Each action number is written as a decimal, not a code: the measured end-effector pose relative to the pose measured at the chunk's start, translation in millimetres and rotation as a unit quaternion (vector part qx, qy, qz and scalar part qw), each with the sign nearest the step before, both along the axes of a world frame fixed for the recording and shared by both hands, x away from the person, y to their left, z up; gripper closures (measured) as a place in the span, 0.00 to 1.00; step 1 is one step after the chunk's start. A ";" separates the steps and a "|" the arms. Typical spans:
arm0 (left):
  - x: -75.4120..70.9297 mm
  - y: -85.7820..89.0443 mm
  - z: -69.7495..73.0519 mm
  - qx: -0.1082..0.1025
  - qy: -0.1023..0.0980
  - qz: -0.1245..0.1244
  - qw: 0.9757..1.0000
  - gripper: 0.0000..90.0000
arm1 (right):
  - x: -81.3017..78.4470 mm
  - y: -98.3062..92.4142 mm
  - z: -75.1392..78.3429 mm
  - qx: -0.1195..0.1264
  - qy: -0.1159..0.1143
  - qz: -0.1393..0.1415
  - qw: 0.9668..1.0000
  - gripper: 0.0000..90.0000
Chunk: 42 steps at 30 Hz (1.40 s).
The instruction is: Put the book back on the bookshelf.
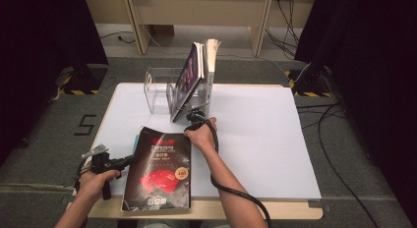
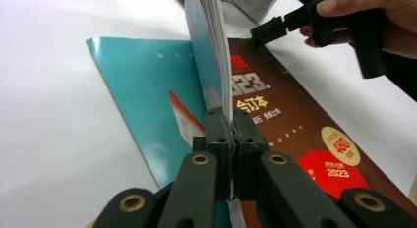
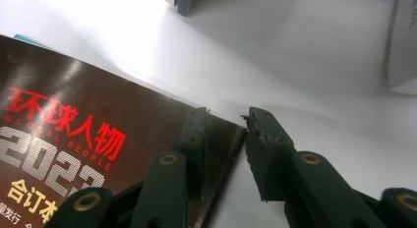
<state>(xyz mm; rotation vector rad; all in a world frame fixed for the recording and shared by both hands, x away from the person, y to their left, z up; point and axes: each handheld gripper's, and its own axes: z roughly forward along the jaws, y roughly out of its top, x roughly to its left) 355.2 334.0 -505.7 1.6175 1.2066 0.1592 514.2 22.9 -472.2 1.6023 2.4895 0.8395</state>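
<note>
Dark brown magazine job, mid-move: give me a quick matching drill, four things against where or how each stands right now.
Things:
1. left gripper
2. right gripper
3. teal booklet
4. clear acrylic rack

States:
A. flat on the white table, partly under the magazine
B. jaws apart at the magazine's far corner
C. at the table's far edge, books upright in it
D. shut on the dark brown magazine edge

Pairs: 1-D, 2-B, 3-A, 4-C
</note>
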 end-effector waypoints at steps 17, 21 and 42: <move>1.6 0.9 -2.7 0.008 0.017 0.005 1.000 0.97 | 1.7 0.8 3.6 0.005 0.015 -0.015 1.000 0.96; 1.8 0.9 -2.8 0.007 0.020 0.007 1.000 0.97 | 1.1 -1.9 2.6 0.029 0.022 -0.028 0.999 0.97; 1.7 2.0 -3.7 0.017 0.024 0.013 0.999 0.97 | 1.1 -12.8 -3.1 0.077 0.065 -0.035 0.994 0.83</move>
